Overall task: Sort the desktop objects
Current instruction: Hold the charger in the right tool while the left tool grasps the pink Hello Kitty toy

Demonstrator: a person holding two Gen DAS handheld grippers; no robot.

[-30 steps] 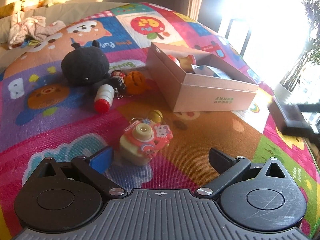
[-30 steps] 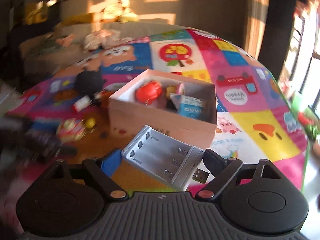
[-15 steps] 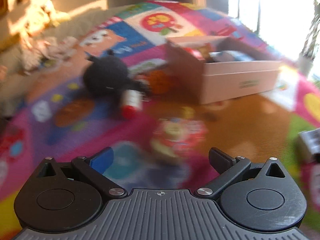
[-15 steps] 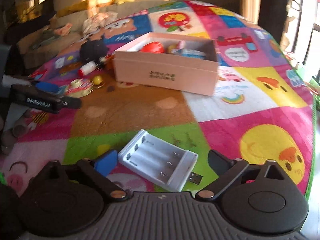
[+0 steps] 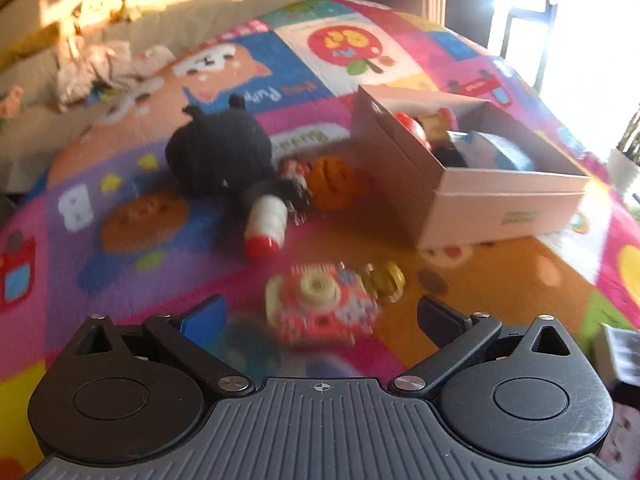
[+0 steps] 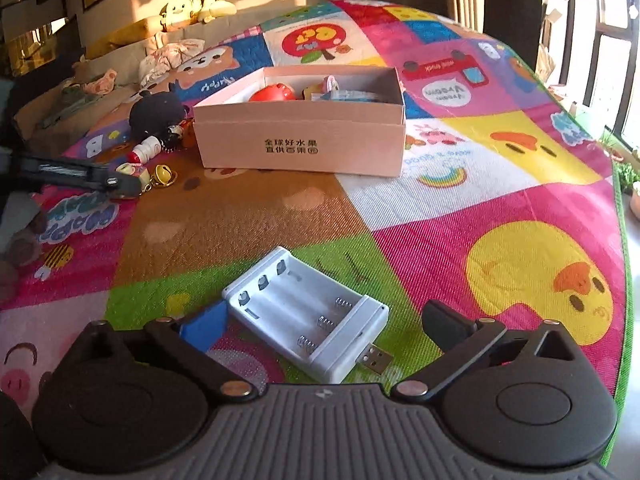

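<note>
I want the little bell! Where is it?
In the left wrist view, the bell lies on the mat, right of the toy camera, before the box.

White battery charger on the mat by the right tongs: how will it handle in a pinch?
The battery charger looks like rigid moulded plastic, so probably stiff. Its bays show bare springs and no cells, so likely light. It lies flat on the mat, unlikely to roll; the smooth shell may slip, and the protruding USB plug could snag.
</note>
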